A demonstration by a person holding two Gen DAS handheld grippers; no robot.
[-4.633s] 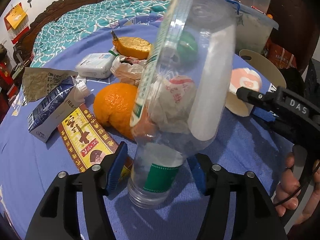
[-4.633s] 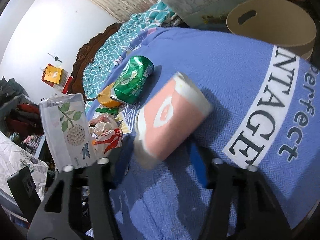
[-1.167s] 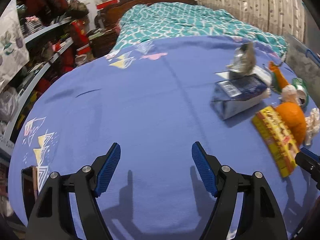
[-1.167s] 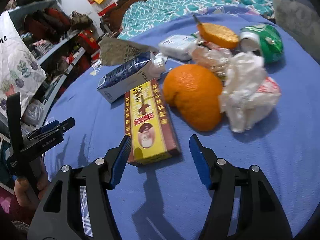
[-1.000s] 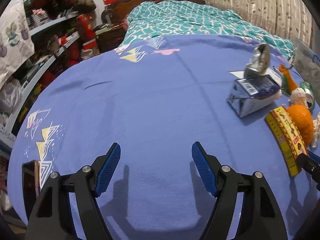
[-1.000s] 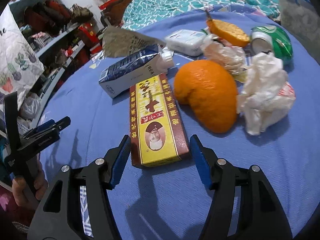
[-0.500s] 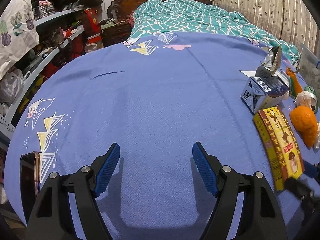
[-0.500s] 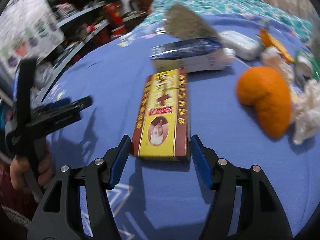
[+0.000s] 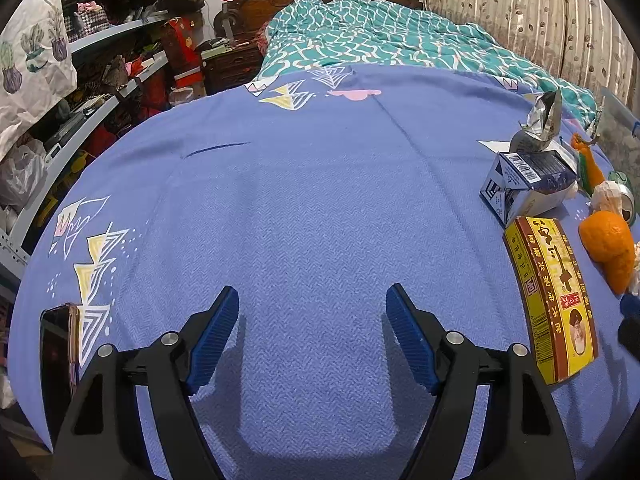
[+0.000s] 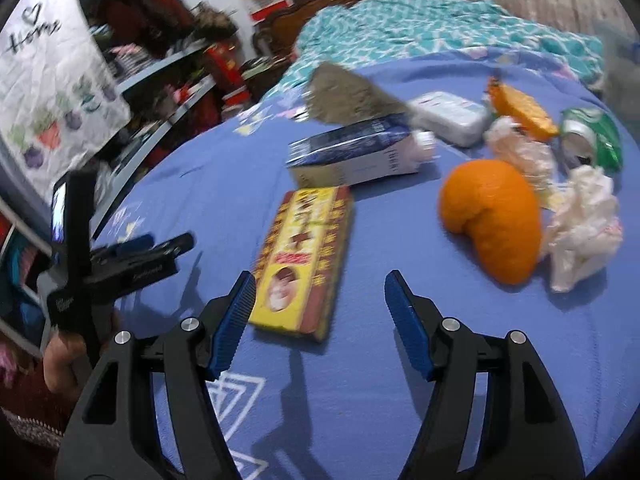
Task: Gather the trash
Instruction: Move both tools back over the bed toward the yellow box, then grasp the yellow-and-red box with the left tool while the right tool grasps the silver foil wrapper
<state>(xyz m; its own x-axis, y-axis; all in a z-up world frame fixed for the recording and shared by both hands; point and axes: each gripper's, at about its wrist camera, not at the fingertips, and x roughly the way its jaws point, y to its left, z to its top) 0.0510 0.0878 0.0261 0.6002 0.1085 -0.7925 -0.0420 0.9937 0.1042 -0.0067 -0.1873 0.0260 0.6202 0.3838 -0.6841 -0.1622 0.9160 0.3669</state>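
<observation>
My right gripper (image 10: 320, 292) stands open just above the blue cloth. The near end of a flat yellow and red box (image 10: 304, 260) lies right in front of its fingertips, closer to the left finger, and no pad touches it. Beyond the box lie a blue carton (image 10: 352, 156), an orange peel (image 10: 496, 216), a crumpled white wrapper (image 10: 580, 220) and a dented green can (image 10: 592, 140). My left gripper (image 9: 312, 300) is open and empty over bare cloth, with the box (image 9: 552, 300) off to its right.
A white tissue pack (image 10: 448, 116), a yellow peel (image 10: 520, 110) and a grey bag (image 10: 344, 96) lie farther back. A phone (image 9: 58, 356) rests at the cloth's left edge. Shelves (image 9: 120, 92) crowd the left side, with a bed (image 9: 380, 44) behind.
The bottle and the pink cup held several seconds ago are gone from both grippers. Over the last second the right gripper drew back and rolled, so the box now sits left of centre. The left barely moved.
</observation>
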